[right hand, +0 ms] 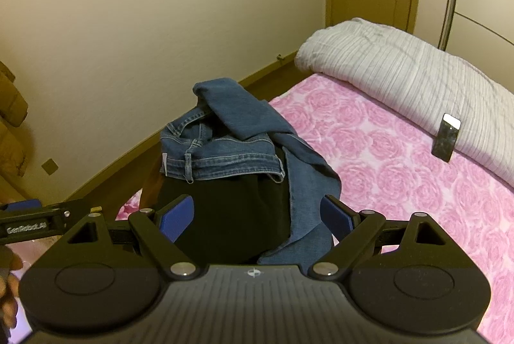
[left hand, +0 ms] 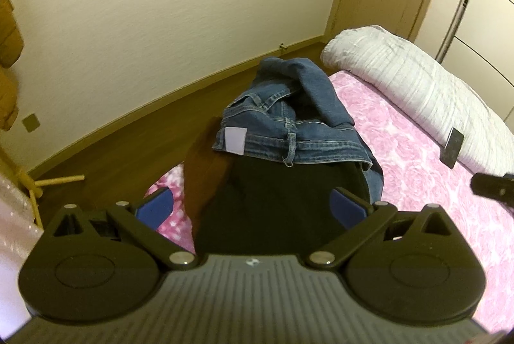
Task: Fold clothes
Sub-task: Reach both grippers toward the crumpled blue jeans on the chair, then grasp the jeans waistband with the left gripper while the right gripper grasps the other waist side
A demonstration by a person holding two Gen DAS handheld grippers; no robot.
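A heap of clothes sits at the near corner of the bed (right hand: 401,170), whose pink rose-patterned cover is otherwise bare up to the rolled white duvet (right hand: 417,77) at its far side. Blue jeans (left hand: 289,125) lie crumpled on top of the heap, waistband toward the cameras and one leg flopped over the rear, and beneath them a black garment (right hand: 231,215) is draped; a brown piece (left hand: 205,173) shows on the heap's floor side, though what it is cannot be made out. Both the left gripper (left hand: 252,209) and the right gripper (right hand: 257,215) are held just before the heap with jaws apart and nothing between them. The step in hand is judged to be the lifting of the jeans off the heap. It would be done best if the waistband were taken at its two ends, one gripper at each, so that the legs hang straight. The jeans should then be laid flat on the bare cover beyond the heap, short of the phone (right hand: 446,138) that leans against the duvet.
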